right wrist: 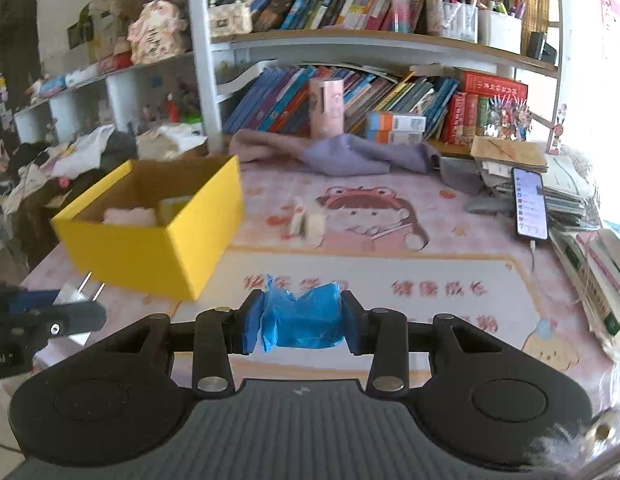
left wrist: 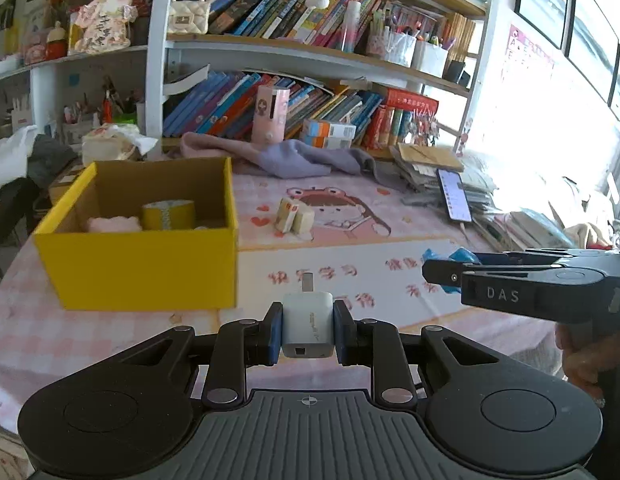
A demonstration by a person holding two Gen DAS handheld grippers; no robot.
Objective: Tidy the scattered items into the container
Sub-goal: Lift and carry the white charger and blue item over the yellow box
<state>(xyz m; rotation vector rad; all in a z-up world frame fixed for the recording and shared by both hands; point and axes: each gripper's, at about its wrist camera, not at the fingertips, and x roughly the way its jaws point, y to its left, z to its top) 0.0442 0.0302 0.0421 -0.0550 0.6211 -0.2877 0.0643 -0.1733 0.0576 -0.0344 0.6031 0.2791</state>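
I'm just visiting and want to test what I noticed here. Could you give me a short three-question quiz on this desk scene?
1. True or false: the left gripper holds a white charger.
2. What colour is the packet in the right gripper? A) red B) blue C) green
3. Fill in: the tape roll lies inside the ____ box.

Key: 1 true; 2 B; 3 yellow.
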